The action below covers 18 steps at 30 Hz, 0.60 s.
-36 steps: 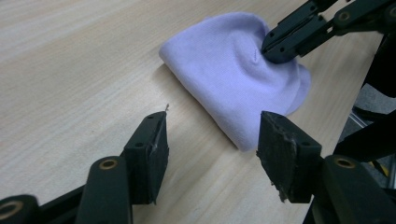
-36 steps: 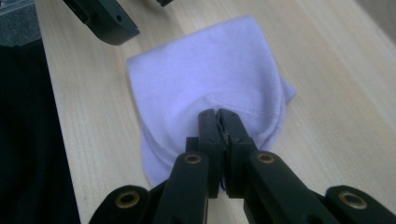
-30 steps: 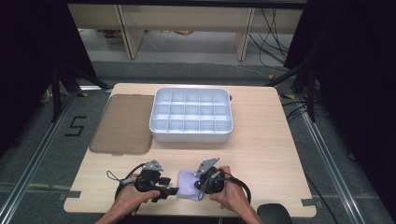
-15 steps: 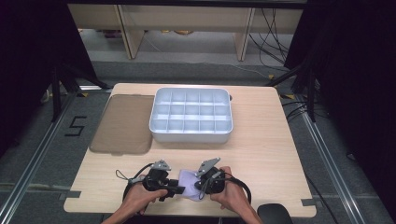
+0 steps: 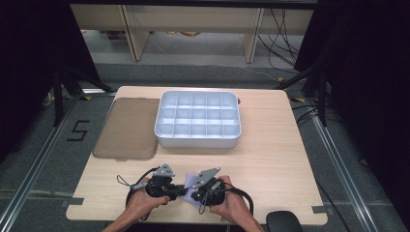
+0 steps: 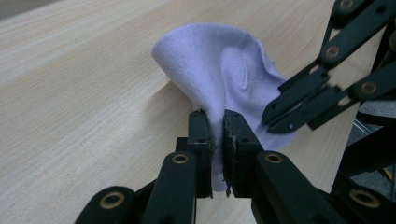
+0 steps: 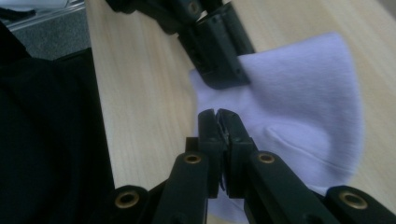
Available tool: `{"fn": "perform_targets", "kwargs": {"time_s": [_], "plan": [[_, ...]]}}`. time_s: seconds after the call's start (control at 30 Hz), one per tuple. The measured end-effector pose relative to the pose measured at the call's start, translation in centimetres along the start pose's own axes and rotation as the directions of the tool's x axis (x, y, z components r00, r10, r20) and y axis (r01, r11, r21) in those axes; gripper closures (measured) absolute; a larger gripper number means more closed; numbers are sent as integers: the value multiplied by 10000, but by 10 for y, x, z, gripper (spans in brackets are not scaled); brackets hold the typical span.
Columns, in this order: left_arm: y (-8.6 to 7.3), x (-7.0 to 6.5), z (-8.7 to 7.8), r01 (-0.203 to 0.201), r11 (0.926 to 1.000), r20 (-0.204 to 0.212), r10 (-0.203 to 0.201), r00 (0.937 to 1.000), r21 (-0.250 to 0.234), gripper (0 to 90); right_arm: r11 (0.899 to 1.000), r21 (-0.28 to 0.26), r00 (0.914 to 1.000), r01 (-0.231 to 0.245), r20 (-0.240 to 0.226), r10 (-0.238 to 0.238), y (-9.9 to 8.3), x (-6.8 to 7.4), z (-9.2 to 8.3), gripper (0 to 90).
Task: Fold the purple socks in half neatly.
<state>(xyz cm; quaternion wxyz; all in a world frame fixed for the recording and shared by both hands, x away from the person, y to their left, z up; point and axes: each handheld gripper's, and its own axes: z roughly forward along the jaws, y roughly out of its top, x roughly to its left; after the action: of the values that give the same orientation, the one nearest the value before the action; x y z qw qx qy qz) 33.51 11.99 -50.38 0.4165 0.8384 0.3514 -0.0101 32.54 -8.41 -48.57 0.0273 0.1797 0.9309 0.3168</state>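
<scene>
At the lower middle of the high view, our left gripper (image 5: 180, 191) pinches one edge of the pale lilac cloth (image 5: 192, 180), jaws clamped tight on the fabric. Just right of it, our right gripper (image 5: 194, 195) is pressed together on a neighbouring edge. The cloth sits bunched between them, low over the tabletop (image 5: 270, 145). With both grips so near the hem, we judge a sideways pull could slip the thin fabric free.
</scene>
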Motion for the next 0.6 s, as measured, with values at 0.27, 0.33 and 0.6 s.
{"fn": "perform_targets", "kwargs": {"time_s": [0.27,0.33,0.6], "plan": [[0,1,-3,-113,9999,-99,114,9999,108,816,9997,141,9993,218,-297,-214,3,3,15,892],[0,2,-3,-64,9999,-28,64,10000,87,815,9997,252,9996,-1,-298,8,4,5,15,892],[0,2,-6,-395,9988,-159,400,9991,286,812,9968,-686,9981,-399,436,430,7,-14,-1,892]]}}
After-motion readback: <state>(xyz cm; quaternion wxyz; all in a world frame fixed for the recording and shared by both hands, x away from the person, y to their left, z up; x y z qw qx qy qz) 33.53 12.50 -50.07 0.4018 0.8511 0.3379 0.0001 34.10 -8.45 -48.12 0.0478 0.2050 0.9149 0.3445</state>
